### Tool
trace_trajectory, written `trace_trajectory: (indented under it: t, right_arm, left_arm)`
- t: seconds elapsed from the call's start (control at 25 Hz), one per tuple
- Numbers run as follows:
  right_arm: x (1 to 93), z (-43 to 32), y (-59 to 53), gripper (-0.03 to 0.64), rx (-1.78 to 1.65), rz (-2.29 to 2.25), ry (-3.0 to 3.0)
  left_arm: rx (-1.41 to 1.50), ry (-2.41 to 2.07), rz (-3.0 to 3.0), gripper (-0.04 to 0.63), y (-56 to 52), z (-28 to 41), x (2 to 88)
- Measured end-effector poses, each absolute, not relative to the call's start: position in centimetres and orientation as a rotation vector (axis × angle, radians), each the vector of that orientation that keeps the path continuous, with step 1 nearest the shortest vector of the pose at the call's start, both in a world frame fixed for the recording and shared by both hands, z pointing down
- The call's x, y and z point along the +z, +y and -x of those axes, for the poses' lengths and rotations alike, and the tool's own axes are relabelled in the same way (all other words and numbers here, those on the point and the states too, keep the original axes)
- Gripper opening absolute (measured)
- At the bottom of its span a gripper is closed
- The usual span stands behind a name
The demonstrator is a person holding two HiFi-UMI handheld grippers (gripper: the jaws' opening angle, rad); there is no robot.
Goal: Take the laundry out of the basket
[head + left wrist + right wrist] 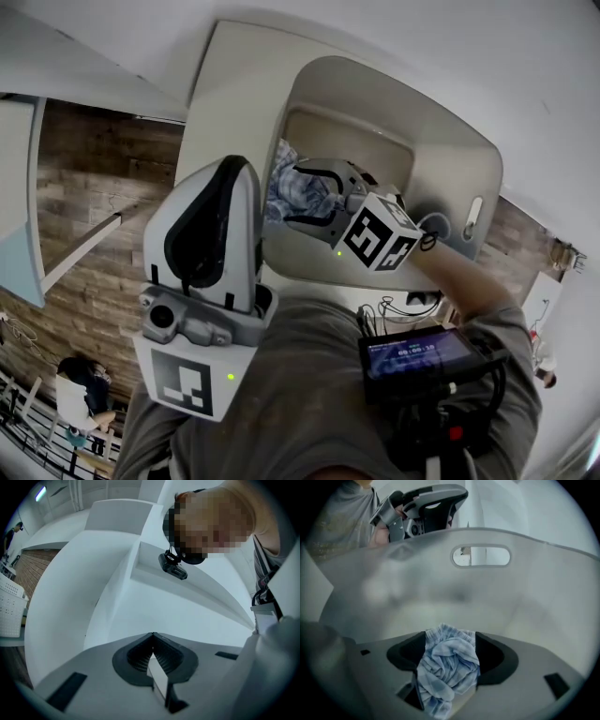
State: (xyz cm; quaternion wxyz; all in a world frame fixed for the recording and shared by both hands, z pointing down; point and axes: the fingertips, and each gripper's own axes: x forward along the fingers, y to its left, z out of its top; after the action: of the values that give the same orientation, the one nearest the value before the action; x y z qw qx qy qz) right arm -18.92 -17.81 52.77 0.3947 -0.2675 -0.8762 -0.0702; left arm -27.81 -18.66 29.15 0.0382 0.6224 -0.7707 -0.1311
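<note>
While right tool (450, 641) gapes around blue cloth (446, 679) inside basket (543, 588) (walls close), left tool (153, 637) pinched together.

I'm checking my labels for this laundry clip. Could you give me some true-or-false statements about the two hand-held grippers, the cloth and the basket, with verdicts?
1. The left hand-held gripper has its jaws together with nothing between them. True.
2. A blue checked cloth lies between the jaws of the right hand-held gripper. True.
3. The basket is black. False: it is white.
4. Both hand-held grippers reach into the basket. False: only the right one does; the left is held outside it.
</note>
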Motion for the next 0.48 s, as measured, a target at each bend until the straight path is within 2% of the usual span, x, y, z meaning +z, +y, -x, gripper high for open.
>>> trace_trajectory:
  t: [0.32, 0.48]
  right_arm:
    - [55.3, 18.9, -17.4, 0.337, -0.193, 0.687, -2.159]
    - [55.1, 18.5, -17.2, 0.292, -0.198, 0.677, -2.158]
  left_arm:
    - [-0.395, -2.382, -1.900, 0.008, -18.2, 28.0, 28.7]
    - [-0.396, -2.407, -1.890, 0.008, -17.5, 27.8, 28.1]
